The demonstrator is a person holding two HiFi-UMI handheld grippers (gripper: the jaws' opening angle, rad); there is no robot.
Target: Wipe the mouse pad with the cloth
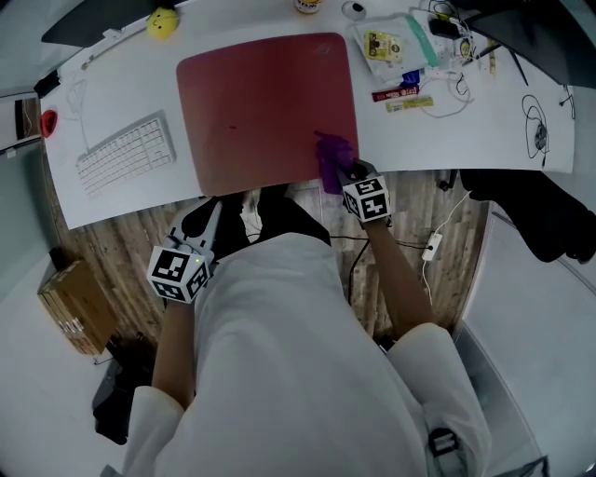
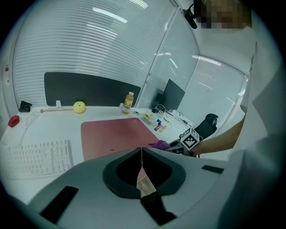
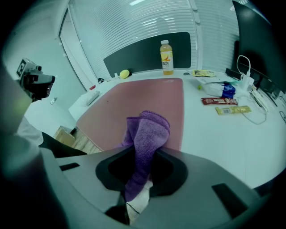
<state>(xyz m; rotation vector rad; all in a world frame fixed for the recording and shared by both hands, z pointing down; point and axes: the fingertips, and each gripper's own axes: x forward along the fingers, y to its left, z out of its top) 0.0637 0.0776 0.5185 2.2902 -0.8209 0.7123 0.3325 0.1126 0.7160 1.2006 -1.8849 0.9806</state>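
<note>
A dark red mouse pad lies on the white desk. My right gripper is shut on a purple cloth at the pad's near right corner. In the right gripper view the cloth stands folded between the jaws of the right gripper, over the pad. My left gripper hangs below the desk's front edge, off the pad. In the left gripper view the left gripper is shut with nothing in it, and the pad, the cloth and the right gripper lie beyond.
A white keyboard sits left of the pad, with a yellow toy behind it. An orange drink bottle stands at the pad's far edge. Snack packets and cables lie to the right. A black chair stands at the right.
</note>
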